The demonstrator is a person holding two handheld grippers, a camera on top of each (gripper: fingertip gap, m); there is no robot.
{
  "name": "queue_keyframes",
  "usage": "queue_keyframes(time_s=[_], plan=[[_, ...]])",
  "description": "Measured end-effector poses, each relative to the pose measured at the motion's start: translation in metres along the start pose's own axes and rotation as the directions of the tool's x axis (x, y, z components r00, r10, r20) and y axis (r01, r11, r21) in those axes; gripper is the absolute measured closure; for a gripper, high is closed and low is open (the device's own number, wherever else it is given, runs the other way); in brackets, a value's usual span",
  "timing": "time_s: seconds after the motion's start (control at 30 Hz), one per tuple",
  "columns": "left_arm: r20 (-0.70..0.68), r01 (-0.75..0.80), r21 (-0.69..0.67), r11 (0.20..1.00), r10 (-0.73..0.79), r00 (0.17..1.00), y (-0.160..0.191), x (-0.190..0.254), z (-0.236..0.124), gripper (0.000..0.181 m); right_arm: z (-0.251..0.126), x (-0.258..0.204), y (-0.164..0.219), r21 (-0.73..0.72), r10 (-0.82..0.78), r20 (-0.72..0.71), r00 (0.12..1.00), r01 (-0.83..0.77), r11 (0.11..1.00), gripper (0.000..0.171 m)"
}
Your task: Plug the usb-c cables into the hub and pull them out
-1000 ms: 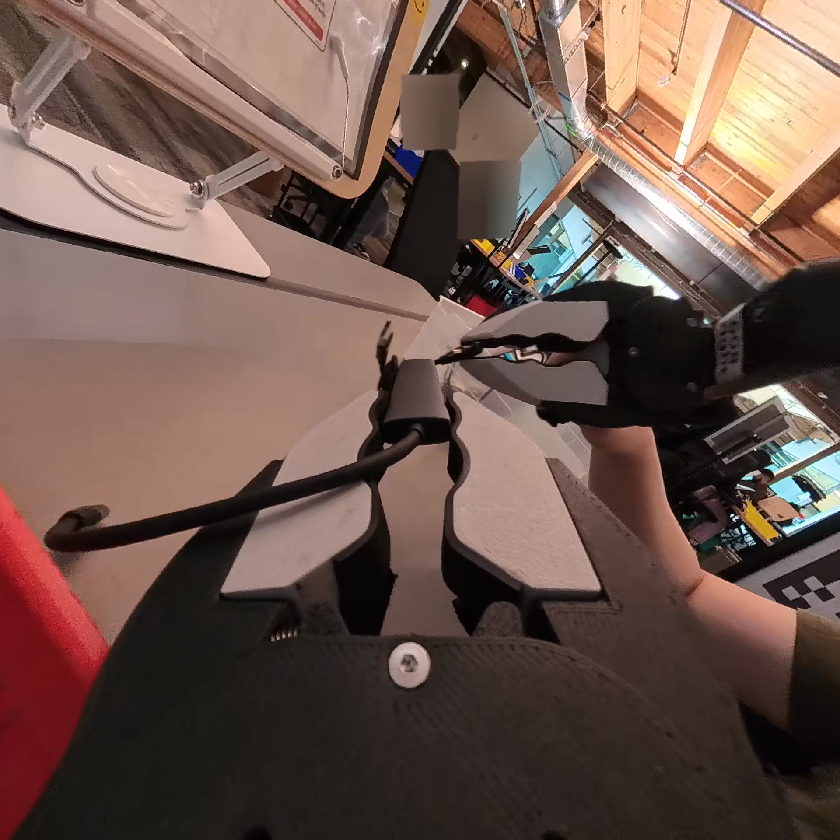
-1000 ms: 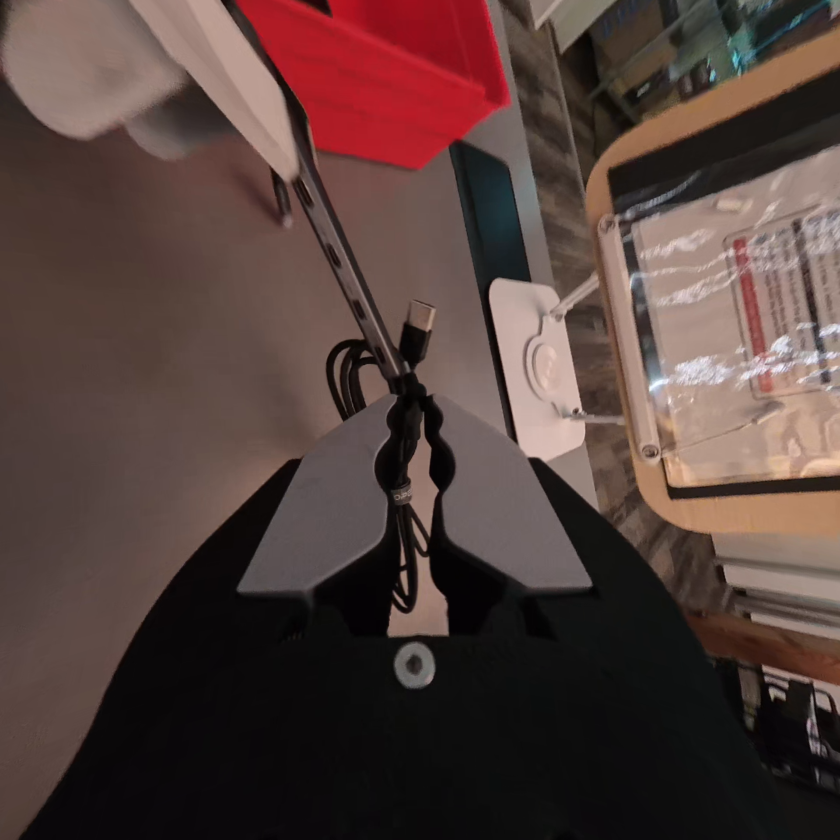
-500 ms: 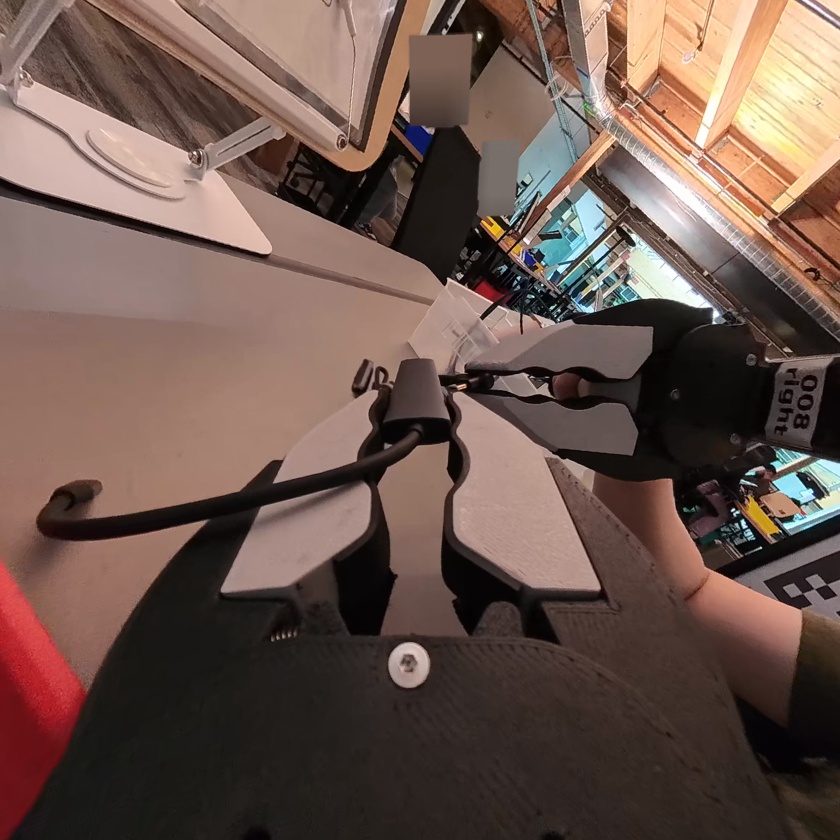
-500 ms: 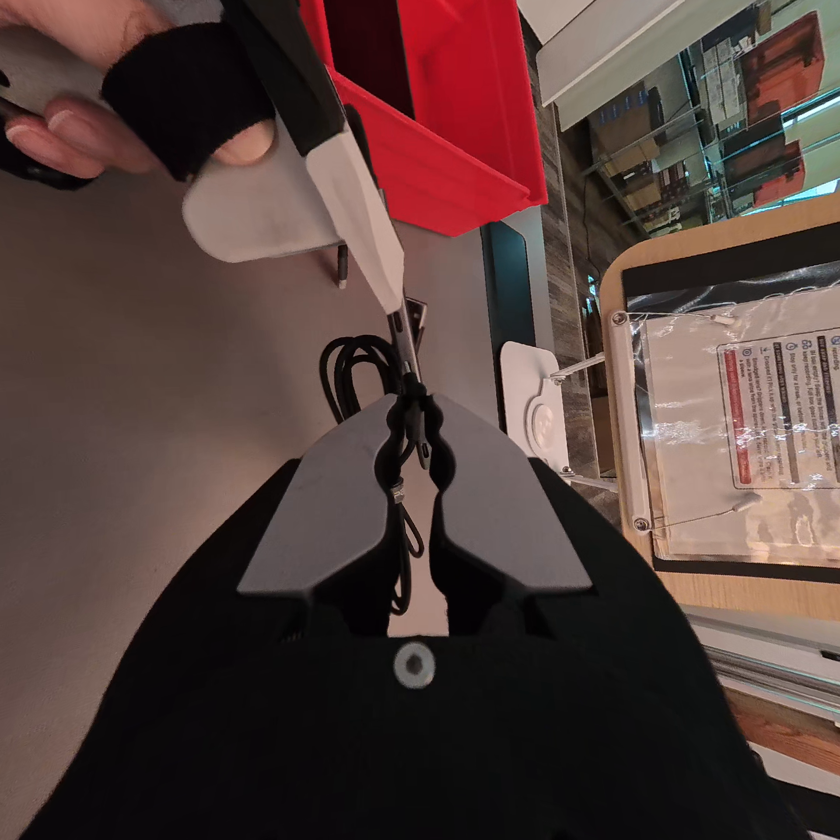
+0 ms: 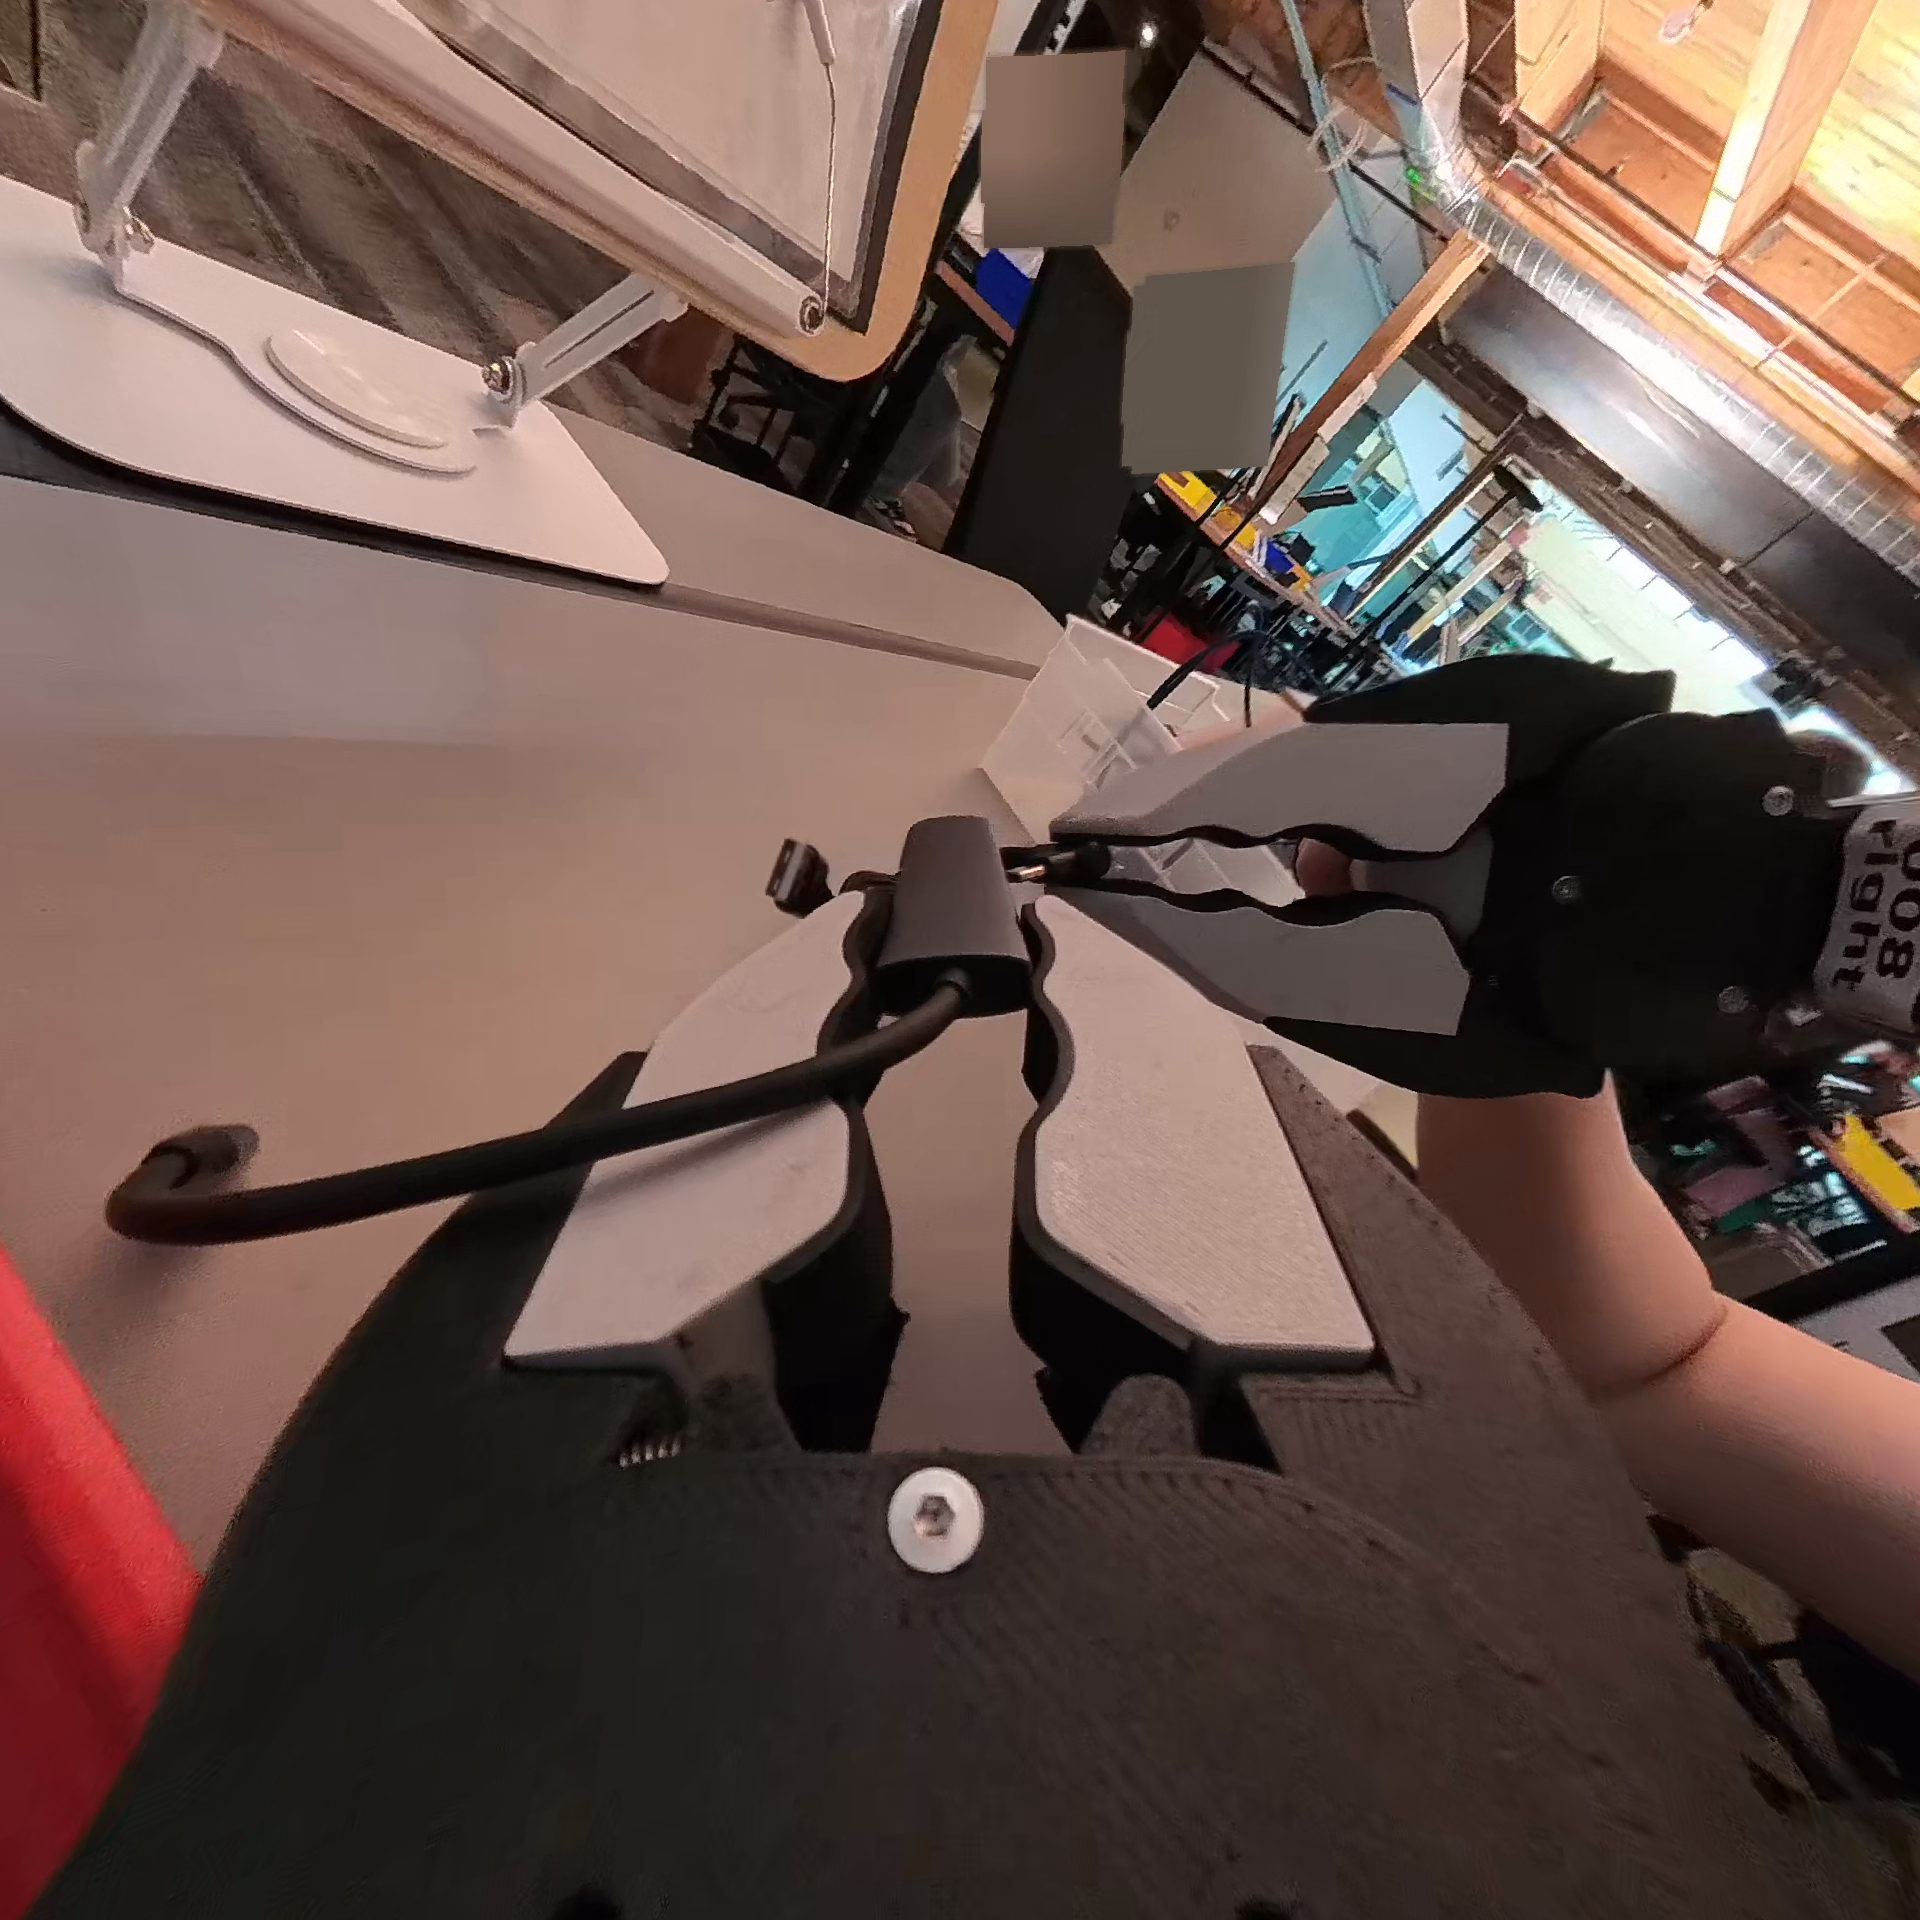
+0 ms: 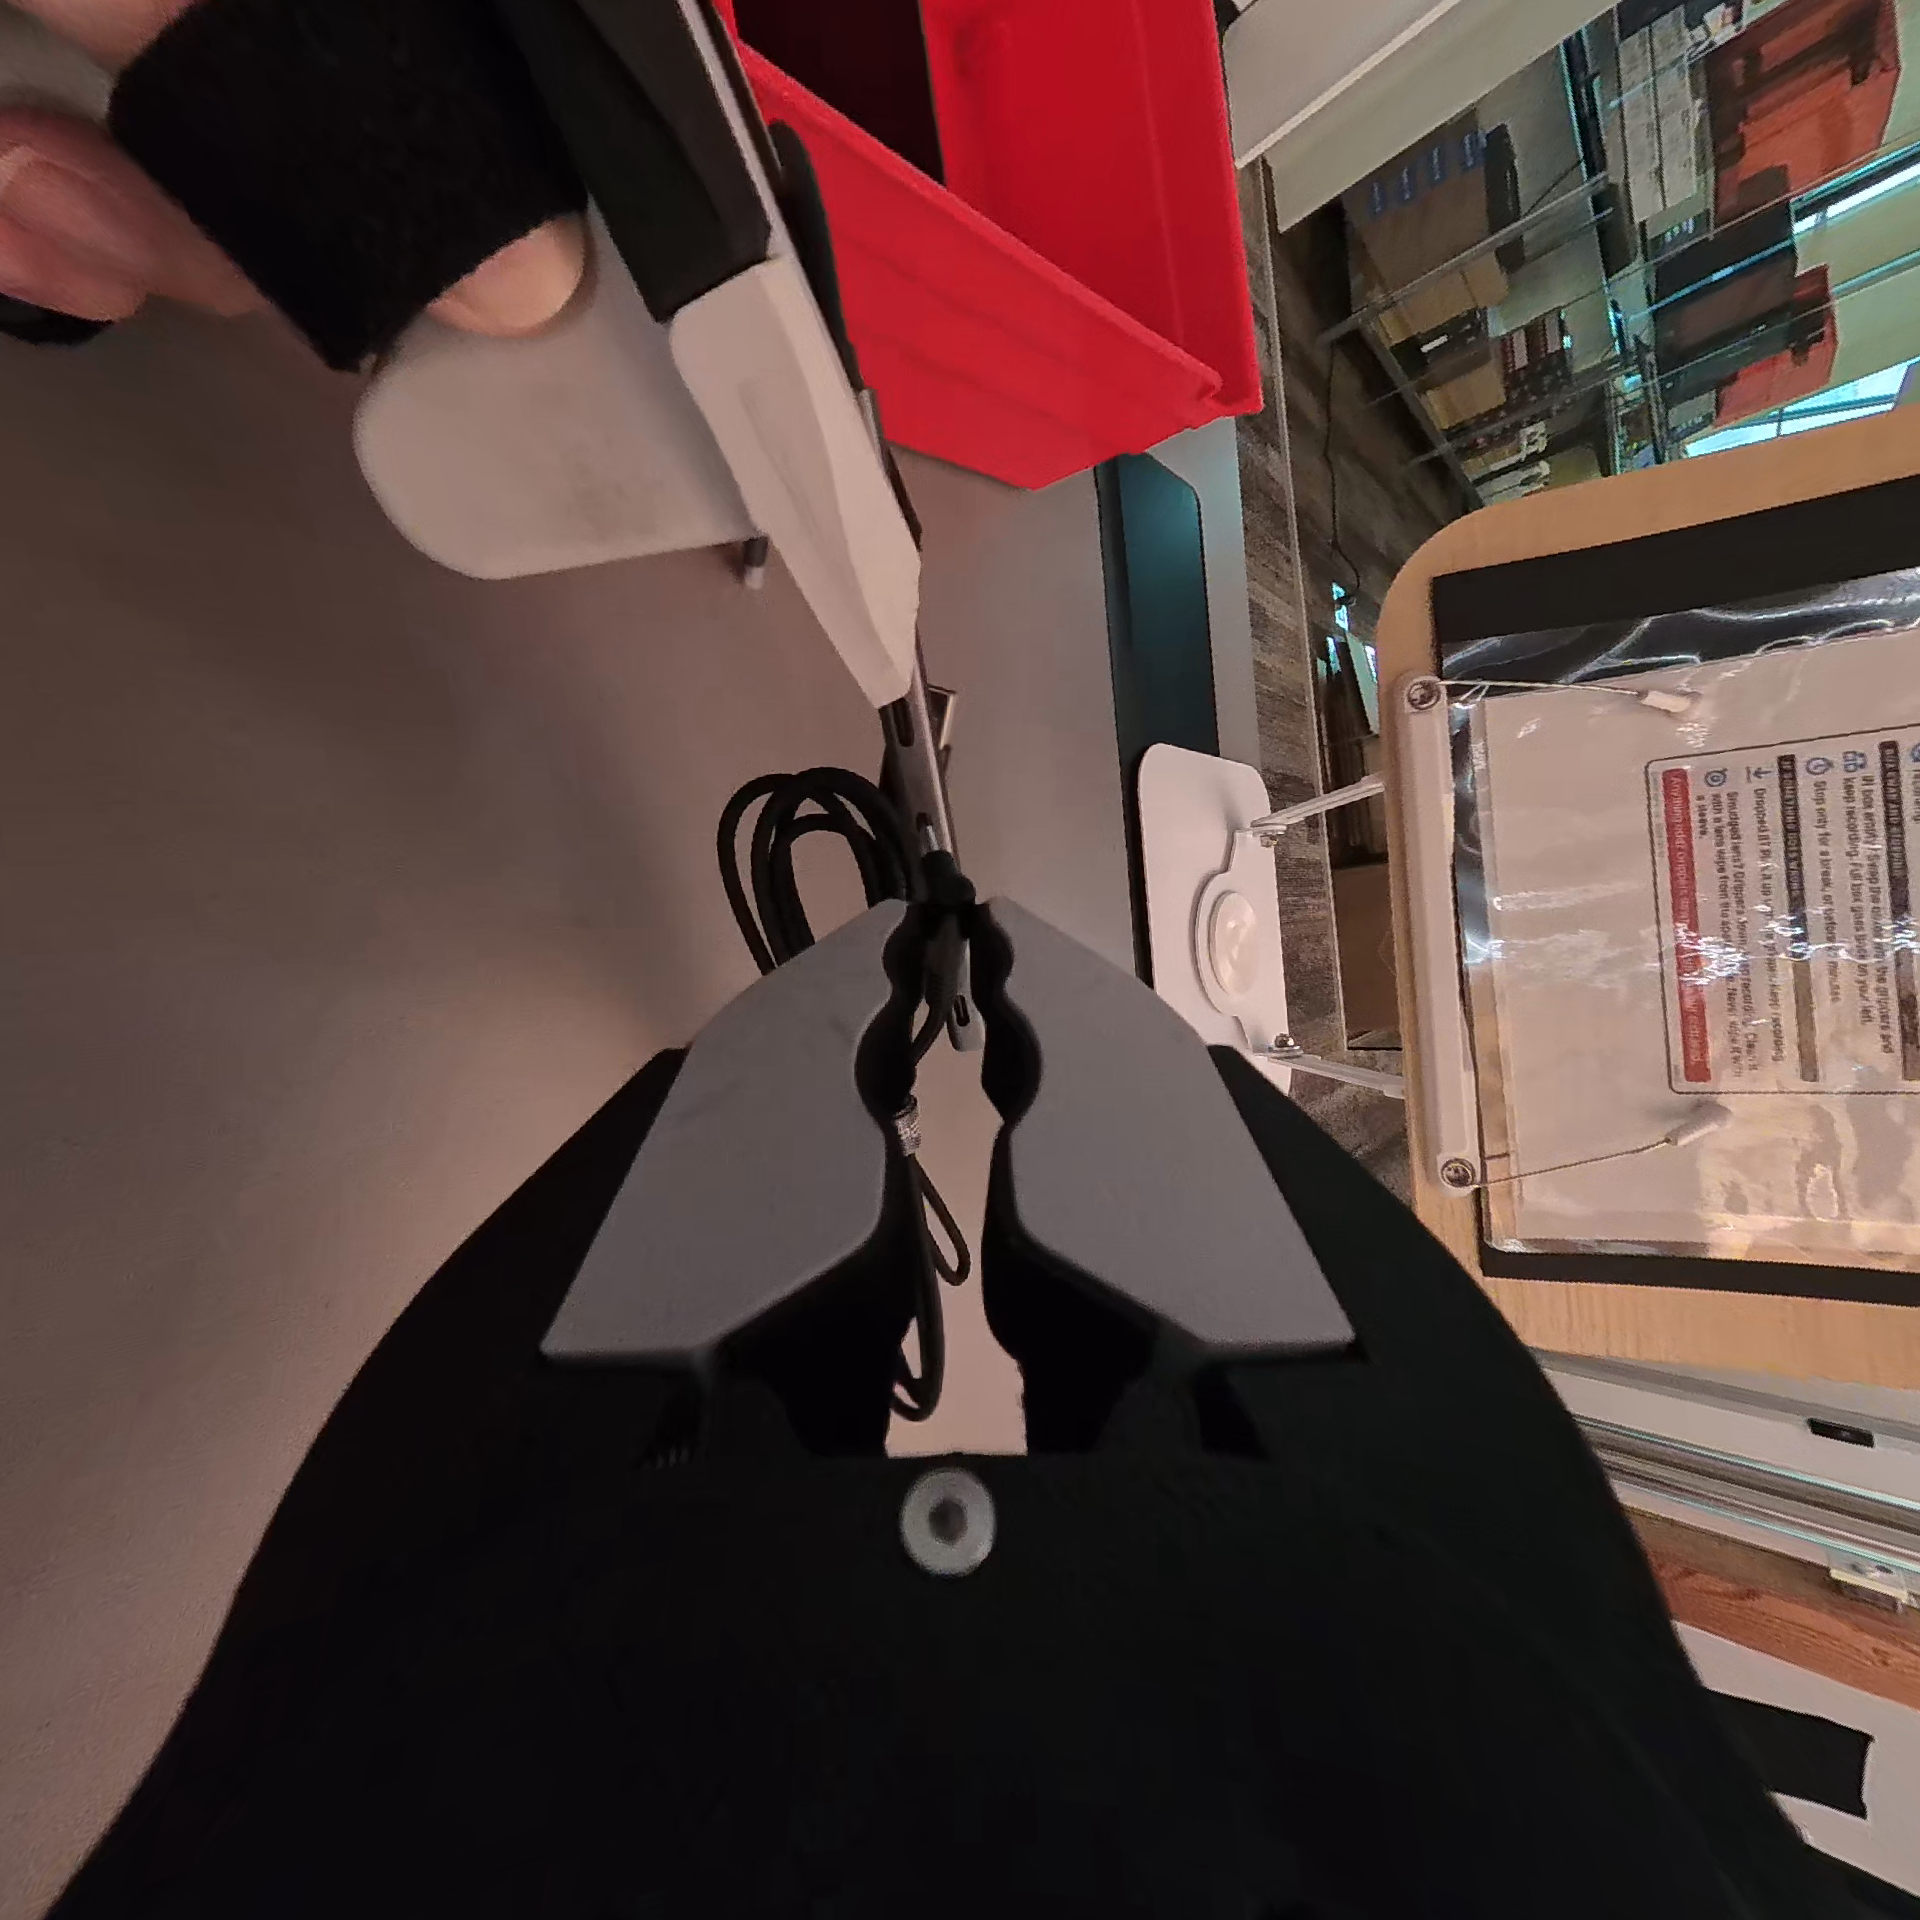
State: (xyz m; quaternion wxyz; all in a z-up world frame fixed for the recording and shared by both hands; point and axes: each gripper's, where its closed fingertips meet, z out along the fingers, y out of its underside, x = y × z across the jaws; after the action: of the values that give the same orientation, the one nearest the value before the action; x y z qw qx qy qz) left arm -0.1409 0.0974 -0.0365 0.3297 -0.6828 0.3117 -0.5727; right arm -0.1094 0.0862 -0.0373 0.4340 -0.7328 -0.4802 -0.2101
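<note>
My left gripper (image 5: pixel 945 920) is shut on the dark grey hub (image 5: pixel 940 883), held above the table. The hub's own black cable (image 5: pixel 499 1164) droops left. My right gripper (image 5: pixel 1070 864) comes in from the right, shut on a black USB-C plug (image 5: pixel 1065 864); its metal tip meets the hub's right side, depth unclear. In the right wrist view my right gripper (image 6: pixel 943 914) pinches the plug (image 6: pixel 935 940) against the thin edge of the hub (image 6: pixel 914 774), which the left gripper's fingers (image 6: pixel 810 499) hold. The cable's coil (image 6: pixel 790 873) lies on the table. Another connector (image 5: pixel 795 888) shows beyond the hub.
A red bin (image 6: pixel 987 260) stands behind the hub and shows at lower left in the left wrist view (image 5: pixel 62 1558). A white stand base (image 5: pixel 312 416) carries a wood-edged sign board (image 6: pixel 1662 935). A clear plastic box (image 5: pixel 1091 727) sits at the table's far edge. Across from one pair of fingers to the other is roughly 4 centimeters.
The right gripper has closed in on the hub with the plug, and the plug tip now meets the hub's side. The left gripper keeps its hold on the hub.
</note>
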Motion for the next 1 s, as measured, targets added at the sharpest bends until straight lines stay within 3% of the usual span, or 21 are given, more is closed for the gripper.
queue_keyframes(time_s=[0.4,0.63,1.0], plan=[[0.107,-0.115,-0.067,0.991,0.122,0.987,0.005,-0.001,0.0,0.159,0.006,-0.005,0.003,-0.045,-0.089,-0.02,0.996,0.088,0.995,0.162],[0.091,-0.009,-0.012,1.0,0.01,0.996,0.002,-0.006,-0.002,0.159,0.009,-0.001,-0.001,-0.078,-0.202,-0.141,0.969,0.193,0.978,0.162],[0.032,0.045,0.056,0.997,-0.047,0.998,-0.004,-0.004,-0.002,0.159,0.004,0.001,-0.004,-0.058,-0.089,-0.294,0.952,0.075,0.995,0.162]])
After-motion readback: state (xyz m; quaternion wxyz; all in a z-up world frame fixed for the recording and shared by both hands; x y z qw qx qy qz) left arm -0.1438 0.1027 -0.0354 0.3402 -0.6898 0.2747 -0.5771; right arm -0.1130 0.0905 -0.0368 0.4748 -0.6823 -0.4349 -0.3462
